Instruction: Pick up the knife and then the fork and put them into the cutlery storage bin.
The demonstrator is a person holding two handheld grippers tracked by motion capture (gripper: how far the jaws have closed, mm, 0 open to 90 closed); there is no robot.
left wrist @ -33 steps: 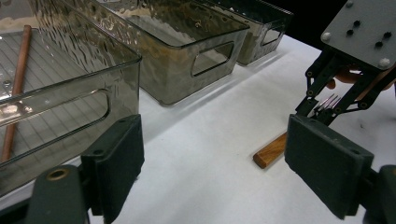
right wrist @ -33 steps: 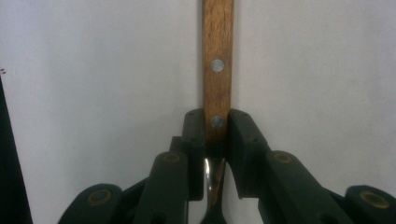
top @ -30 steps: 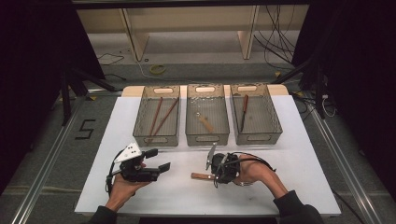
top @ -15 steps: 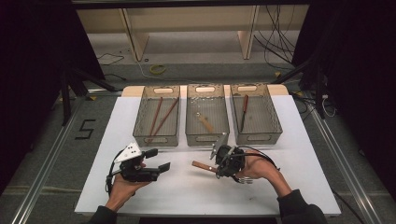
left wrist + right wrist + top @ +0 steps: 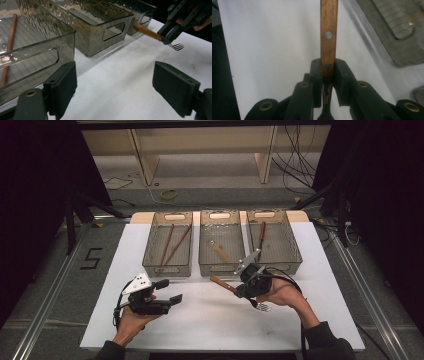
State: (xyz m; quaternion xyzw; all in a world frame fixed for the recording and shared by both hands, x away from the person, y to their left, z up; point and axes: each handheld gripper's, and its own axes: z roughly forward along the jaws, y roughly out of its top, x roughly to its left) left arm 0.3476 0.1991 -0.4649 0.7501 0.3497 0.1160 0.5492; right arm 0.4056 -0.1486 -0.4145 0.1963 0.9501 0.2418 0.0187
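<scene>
Right gripper (image 5: pixel 239 290) jaws gripping fork (image 5: pixel 223 284), carrying it toward bins at 12 o'clock (image 5: pixel 220 266); unbinned yet. Left gripper (image 5: pixel 169 291) jaws open, idling.

I count three clear plastic bins (image 5: pixel 168 251) in a row on the white table (image 5: pixel 210 320). The left bin holds two chopsticks (image 5: pixel 170 245); the middle and right bins hold one wooden-handled utensil each. My right gripper (image 5: pixel 246 288) clamps one wooden-handled fork (image 5: pixel 223 284).

Bright overhead light on the white table (image 5: pixel 210 320), dark surroundings; close-ups slightly soft, shadows faint.
</scene>
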